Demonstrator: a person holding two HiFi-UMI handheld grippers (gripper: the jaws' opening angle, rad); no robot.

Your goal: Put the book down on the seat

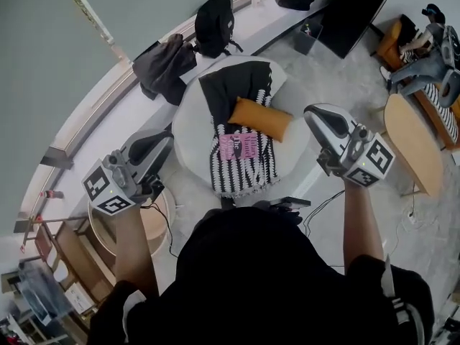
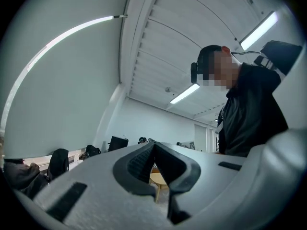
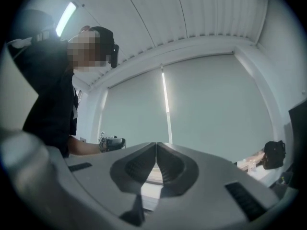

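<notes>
- Head view settles the main point: a flat pink thing that I take for the book (image 1: 238,146) lies on the round white seat (image 1: 190,113), on top of the black-and-white blanket (image 1: 244,171) and just below the orange cushion (image 1: 262,117); it lies as the task wants it, though one moment cannot tell you who put it there
- Nothing seems left to do with the book, as far as these pictures show
- Your left tongs (image 1: 162,144) are pressed together with nothing between them; the left gripper view looks up past the touching jaws at the ceiling
- Your right tongs (image 1: 316,117) are likewise closed tip to tip and empty
- The book lies between the two tongs; the left is off the seat's left edge and the right is beyond its right edge; neither touches it; both are apart from it
</notes>
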